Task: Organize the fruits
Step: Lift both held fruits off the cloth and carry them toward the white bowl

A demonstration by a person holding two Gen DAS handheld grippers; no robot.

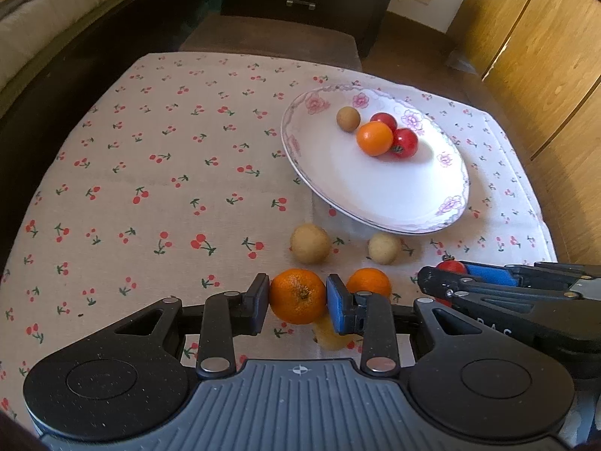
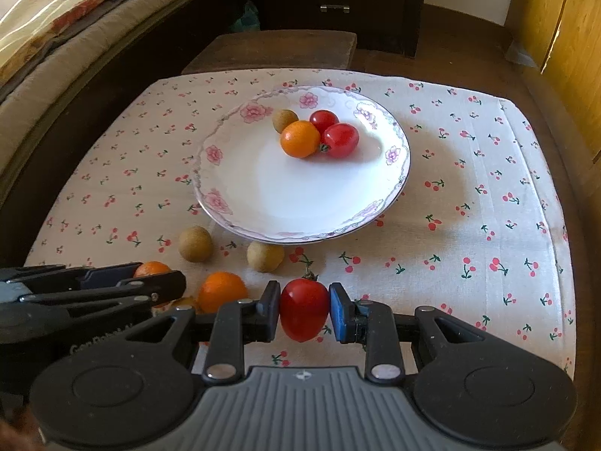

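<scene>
My left gripper [image 1: 298, 297] is shut on a small orange [image 1: 298, 296] near the table's front edge. A second orange [image 1: 369, 282] lies just right of it, and two tan round fruits [image 1: 310, 243] [image 1: 384, 248] sit on the cloth ahead. My right gripper [image 2: 304, 310] is shut on a red cherry tomato [image 2: 304, 309], held slightly above the cloth. The flowered white plate [image 2: 263, 195] behind holds a tan fruit [image 2: 285, 120], an orange [image 2: 300, 139] and two red tomatoes [image 2: 340, 139]. The left gripper [image 2: 165, 283] shows at the right wrist view's left edge.
A cherry-print cloth [image 1: 150, 173] covers the small table. A dark stool [image 2: 278, 50] stands behind it, a cushioned bench [image 2: 56, 56] runs along the left, and wooden cabinet doors [image 1: 533, 56] line the right. A yellowish peel scrap [image 1: 332, 336] lies under the left gripper.
</scene>
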